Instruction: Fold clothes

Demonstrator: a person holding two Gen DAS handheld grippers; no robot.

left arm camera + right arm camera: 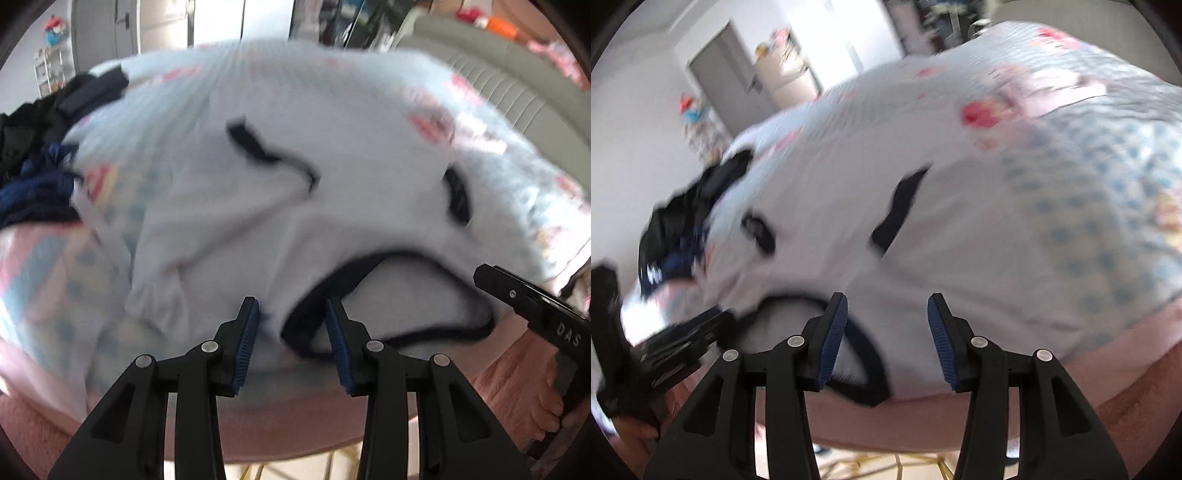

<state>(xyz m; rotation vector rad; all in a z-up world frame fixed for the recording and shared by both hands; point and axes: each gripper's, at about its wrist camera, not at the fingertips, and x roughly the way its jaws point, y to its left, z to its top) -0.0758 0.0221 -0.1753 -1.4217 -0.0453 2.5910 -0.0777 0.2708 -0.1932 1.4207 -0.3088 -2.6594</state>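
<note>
Dark clothes [40,155] heaped beside white garment [258,206] — patterned bedspread [1108,206] beneath.

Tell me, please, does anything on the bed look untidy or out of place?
Yes. The white shirt with dark trim lies rumpled, not flat: its collar gapes open at the near edge. A heap of dark clothes sits crumpled at the far left. Both hand-held grippers, left and right, are open and empty.

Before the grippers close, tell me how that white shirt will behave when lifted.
The white shirt already lies rumpled in soft folds, so it will probably droop limply. It looks thin, so likely light. The dark collar gapes open and may sag further.
</note>
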